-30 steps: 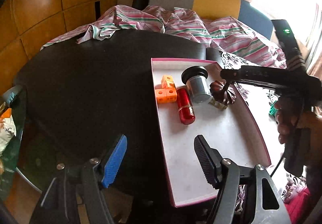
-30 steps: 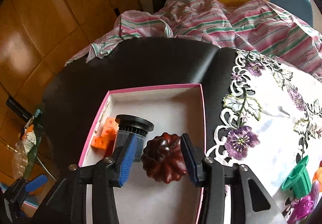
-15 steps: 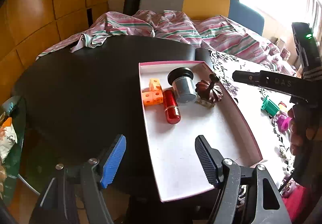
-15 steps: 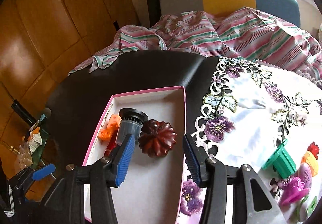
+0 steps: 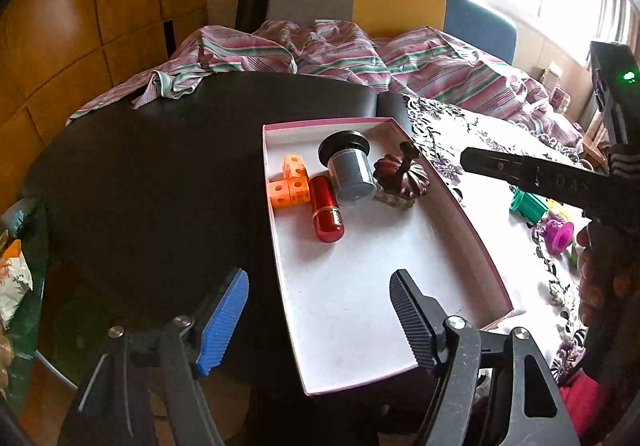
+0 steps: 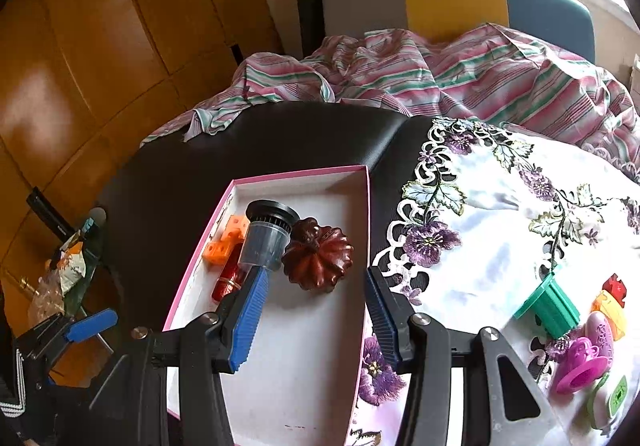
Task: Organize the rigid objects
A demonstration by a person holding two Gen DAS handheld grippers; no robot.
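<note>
Left wrist view: your left tool (image 5: 318,316) hangs over the near end of the pink-rimmed white box (image 5: 404,278), one finger off its left wall above the black worktop (image 5: 152,173), the other over its bare floor. Its jaws are opening, wider than a second ago, with nothing between them. At the box's far end lie the orange cube cluster (image 5: 289,186), the red capsule (image 5: 326,207), the grey cylinder with a black cap (image 5: 349,169) and the dark brown pumpkin-shaped ornament (image 5: 402,173), all close together. A second ago your right tool's arm reached over that ornament; now it has drawn back to the box's right, so the ornament reads as delivered.

Right wrist view: your right tool (image 6: 314,316) is partly open and empty, pads a little further apart than before. The ornament (image 6: 318,260) rests free on the box floor beyond the fingertips, touching the grey cylinder (image 6: 266,240). Only this view shows what remains right of the box on the embroidered cloth (image 6: 492,246): a green ribbed cup (image 6: 550,306), a magenta toy teacup (image 6: 582,366) and small red and orange pieces, probably your next picks.
</note>
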